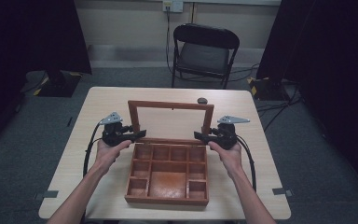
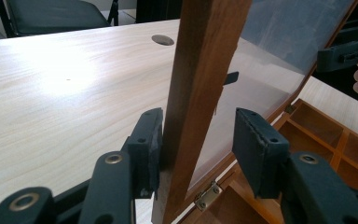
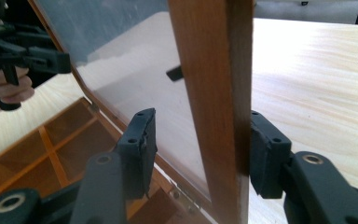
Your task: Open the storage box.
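Note:
A wooden box (image 1: 166, 199) with several compartments sits on the table, its glass-paned lid (image 1: 170, 104) standing upright at the back. My left gripper (image 1: 139, 135) is open astride the lid's left stile (image 2: 200, 70): the outer jaw touches the wood, while the inner jaw stands off the glass (image 2: 270, 51). On the other side, my right gripper (image 1: 200, 136) straddles the right stile (image 3: 209, 70) and is open too, with its outer jaw against the wood and the inner one apart. In their own views, the left gripper (image 2: 198, 121) and right gripper (image 3: 203, 119) each frame a stile.
The light wooden table (image 1: 98, 107) has a round cable hole (image 1: 202, 100) behind the lid. A black folding chair (image 1: 205, 51) stands beyond the far edge. Dark curtains hang on both sides. A brass hinge (image 2: 208, 196) joins lid and box.

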`<state>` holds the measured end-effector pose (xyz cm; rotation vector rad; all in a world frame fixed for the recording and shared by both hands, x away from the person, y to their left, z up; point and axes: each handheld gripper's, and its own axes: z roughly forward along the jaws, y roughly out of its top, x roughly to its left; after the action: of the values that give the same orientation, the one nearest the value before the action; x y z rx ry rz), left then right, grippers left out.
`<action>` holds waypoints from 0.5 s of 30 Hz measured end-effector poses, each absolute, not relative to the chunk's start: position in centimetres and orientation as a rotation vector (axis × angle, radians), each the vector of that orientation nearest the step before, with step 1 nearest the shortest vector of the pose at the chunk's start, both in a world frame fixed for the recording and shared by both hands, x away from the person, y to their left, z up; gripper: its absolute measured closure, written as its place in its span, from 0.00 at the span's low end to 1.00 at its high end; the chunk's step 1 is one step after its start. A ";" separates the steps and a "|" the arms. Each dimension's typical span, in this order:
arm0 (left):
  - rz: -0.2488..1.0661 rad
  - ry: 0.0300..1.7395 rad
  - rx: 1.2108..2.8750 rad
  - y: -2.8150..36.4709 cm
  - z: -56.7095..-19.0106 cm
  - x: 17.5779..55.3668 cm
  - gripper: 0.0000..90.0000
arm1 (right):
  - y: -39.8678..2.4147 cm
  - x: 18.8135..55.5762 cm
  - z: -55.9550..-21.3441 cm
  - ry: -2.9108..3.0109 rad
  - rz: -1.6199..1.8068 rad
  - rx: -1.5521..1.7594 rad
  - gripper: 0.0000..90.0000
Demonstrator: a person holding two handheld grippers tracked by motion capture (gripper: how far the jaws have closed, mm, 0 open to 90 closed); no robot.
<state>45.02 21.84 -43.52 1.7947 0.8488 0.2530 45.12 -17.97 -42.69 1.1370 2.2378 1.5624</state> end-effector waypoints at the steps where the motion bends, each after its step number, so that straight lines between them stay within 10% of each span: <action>1: 0.252 0.850 1.799 21.8 -43.5 45.0 0.59 | -18.0 45.1 -42.7 2.238 1.562 1.137 0.55; 15: 0.257 0.906 1.811 22.0 -44.8 45.6 0.63 | -18.1 46.2 -43.5 2.180 1.585 1.185 0.61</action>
<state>45.58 21.97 -44.80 1.8109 0.9055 0.2573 46.16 -18.11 -43.50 1.1851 2.1797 1.5850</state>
